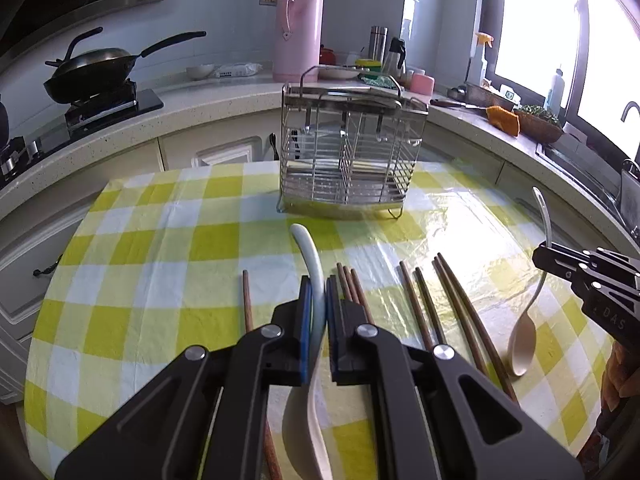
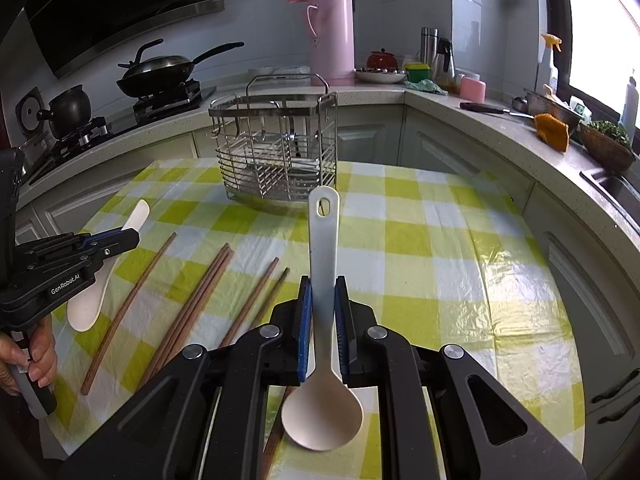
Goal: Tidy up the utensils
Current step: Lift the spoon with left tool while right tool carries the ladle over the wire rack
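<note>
On the worktop: yellow-and-white checked plastic cloth (image 2: 440,240); steel wire utensil rack (image 1: 352,152) stands near its far edge, brown wooden chopsticks (image 2: 192,304) lie loose near the near edge.
Left gripper (image 1: 319,300): fingers closed on the curved handle of a pale cream-and-white spoon (image 1: 312,264), bowl hanging toward the camera.
Right gripper (image 2: 323,300): fingers clamped on the flat handle of a white-to-beige plastic spoon (image 2: 324,240), hole end pointing at the rack.
Risk: thin, smooth handles could pivot or slip between the fingers; a swinging bowl may knock the chopsticks; handles could snag on rack wires.
Unclear: rack compartments and contents; chopstick near ends hidden behind the grippers.
</note>
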